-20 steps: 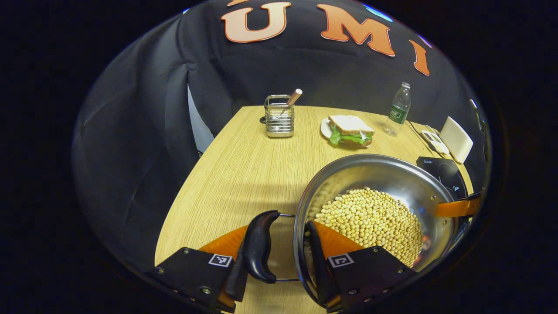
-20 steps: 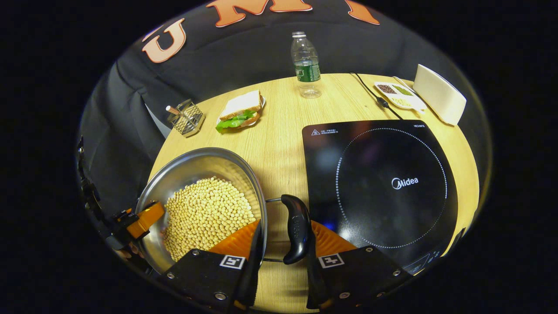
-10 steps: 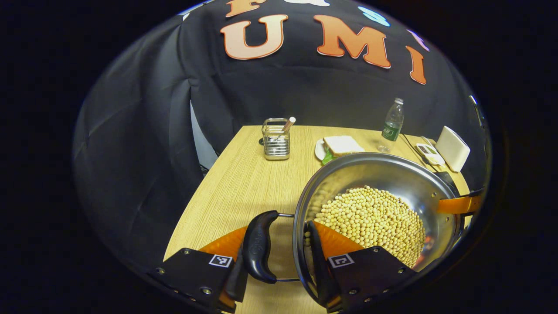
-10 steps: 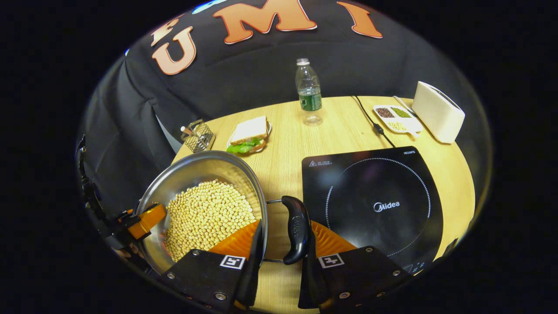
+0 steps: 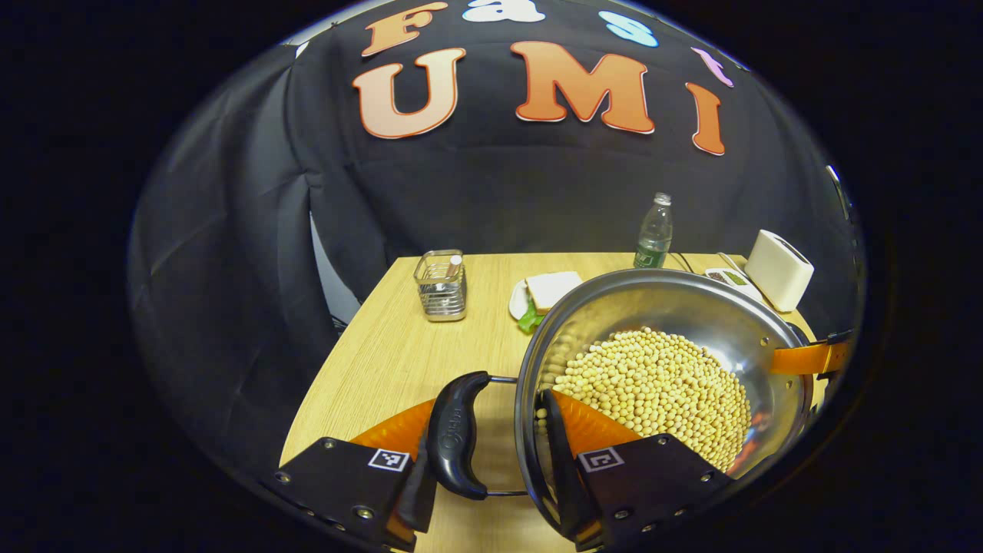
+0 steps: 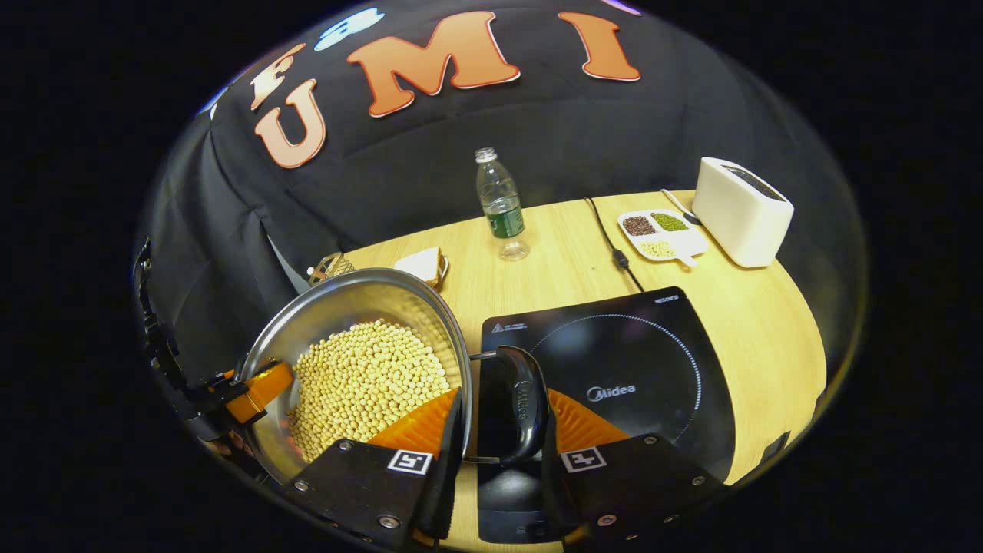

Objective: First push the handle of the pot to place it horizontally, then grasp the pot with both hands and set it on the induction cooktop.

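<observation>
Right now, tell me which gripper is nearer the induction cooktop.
Right. The right gripper holds the pot by its handle over the induction cooktop's near edge; the left gripper grips the opposite handle, on the pot's far side from it.

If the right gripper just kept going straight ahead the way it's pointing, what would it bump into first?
Hard to say, as depth is unclear. The right gripper, clamped on the pot by its handle, points over the induction cooktop. Beyond lies bare table, then the water bottle, likely first.

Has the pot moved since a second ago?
Yes. In the right gripper view the pot has shifted toward the induction cooktop; its handle now overlaps the cooktop's edge.
</observation>
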`<control>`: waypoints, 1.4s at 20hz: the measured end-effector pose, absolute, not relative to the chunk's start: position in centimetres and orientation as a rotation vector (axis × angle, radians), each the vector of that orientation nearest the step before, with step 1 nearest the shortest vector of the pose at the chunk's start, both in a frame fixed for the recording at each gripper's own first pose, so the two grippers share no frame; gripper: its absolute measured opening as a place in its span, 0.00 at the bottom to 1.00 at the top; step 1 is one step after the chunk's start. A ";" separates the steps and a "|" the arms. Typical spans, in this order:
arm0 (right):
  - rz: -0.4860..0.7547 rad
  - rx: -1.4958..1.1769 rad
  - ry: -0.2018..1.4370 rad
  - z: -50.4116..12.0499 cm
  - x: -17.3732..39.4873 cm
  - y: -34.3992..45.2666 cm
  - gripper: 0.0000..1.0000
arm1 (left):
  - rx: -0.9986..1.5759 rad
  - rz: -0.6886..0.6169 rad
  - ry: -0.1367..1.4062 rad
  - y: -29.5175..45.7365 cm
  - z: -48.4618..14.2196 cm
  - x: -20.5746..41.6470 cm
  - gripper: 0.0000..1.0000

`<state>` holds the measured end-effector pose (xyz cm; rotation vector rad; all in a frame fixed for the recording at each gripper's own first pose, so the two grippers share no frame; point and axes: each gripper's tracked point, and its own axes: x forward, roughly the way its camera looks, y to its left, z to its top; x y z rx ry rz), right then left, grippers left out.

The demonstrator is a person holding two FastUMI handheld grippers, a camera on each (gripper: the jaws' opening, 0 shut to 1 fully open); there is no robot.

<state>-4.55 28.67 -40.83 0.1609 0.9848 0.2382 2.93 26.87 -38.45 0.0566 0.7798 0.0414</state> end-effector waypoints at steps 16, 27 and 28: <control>0.101 0.215 0.967 -40.0 -6.0 28.6 0.42 | 0.090 -0.128 0.768 27.1 -39.1 3.3 0.64; 0.058 0.224 0.988 -40.5 -6.7 28.8 0.42 | 0.093 -0.180 0.803 27.3 -39.6 4.7 0.64; 0.055 0.224 0.992 -40.5 -6.7 28.9 0.47 | 0.093 -0.183 0.810 27.2 -39.9 4.8 0.64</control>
